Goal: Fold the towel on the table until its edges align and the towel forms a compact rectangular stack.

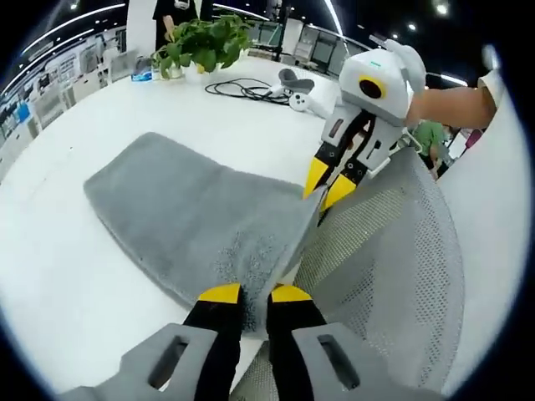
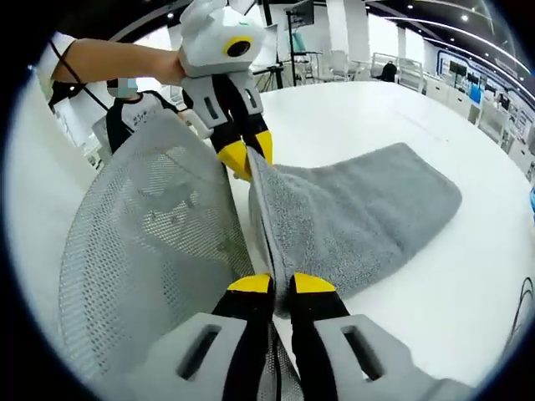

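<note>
The left gripper (image 1: 255, 294) was clenched on the near edge of the towel (image 1: 192, 221), its yellow-tipped jaws closed on the grey pile at 6 o'clock in the left gripper view. The right gripper (image 1: 328, 184) entered that view at 1 o'clock, held by a hand (image 1: 414, 104), its jaws pinching the same edge farther along.

In the right gripper view, the right gripper (image 2: 282, 284) gripped the towel (image 2: 359, 213) edge at 6 o'clock, jaws closed on the cloth. The left gripper (image 2: 248, 154) appeared at 11 o'clock, also closed on that edge. The edge ran taut between the two grippers and was lifted off the table (image 2: 468, 292).

The rest of the towel lay flat on the white table (image 1: 75, 276), extending toward 9 o'clock in the left gripper view and toward 2 o'clock in the right gripper view.

A mesh chair back (image 1: 393, 251) stood just beside the lifted edge, at 4 o'clock in the left gripper view; the chair back (image 2: 142, 242) was at 9 o'clock in the right gripper view.

On the far side of the table stood a plant (image 1: 201, 42) at 11 o'clock, with a black cable (image 1: 242, 88) and a white controller (image 1: 297, 88) near 12 o'clock. A person (image 2: 125, 104) sat beyond the chair.
</note>
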